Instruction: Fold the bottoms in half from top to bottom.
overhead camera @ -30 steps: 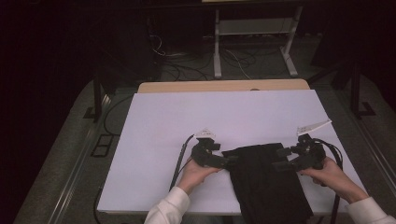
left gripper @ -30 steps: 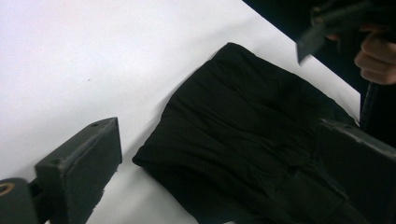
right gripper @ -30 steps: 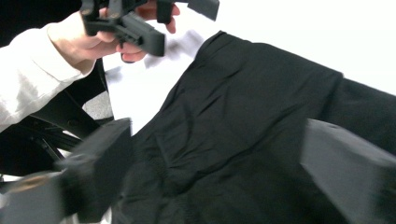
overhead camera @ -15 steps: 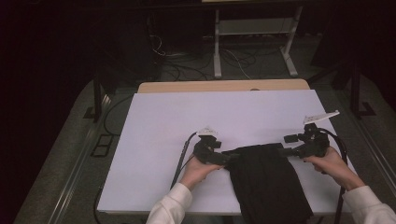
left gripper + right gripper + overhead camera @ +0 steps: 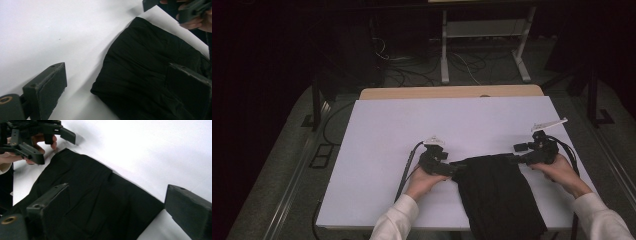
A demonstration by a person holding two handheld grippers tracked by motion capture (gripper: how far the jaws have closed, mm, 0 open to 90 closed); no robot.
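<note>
Here, black cloth (image 5: 497, 192) lies on white table (image 5: 412, 125).

Cloth (image 5: 497, 195) lies on the table (image 5: 412, 125), near edge, right of centre, its near end hanging over the edge. Left gripper (image 5: 451, 169) sits at the cloth's far-left corner, right gripper (image 5: 518, 155) at its far-right corner, cloth between them. Left cable (image 5: 408, 167) trails along the table to the near edge. Behind the table: a stand (image 5: 482, 45) and floor cables (image 5: 412, 62).
</note>
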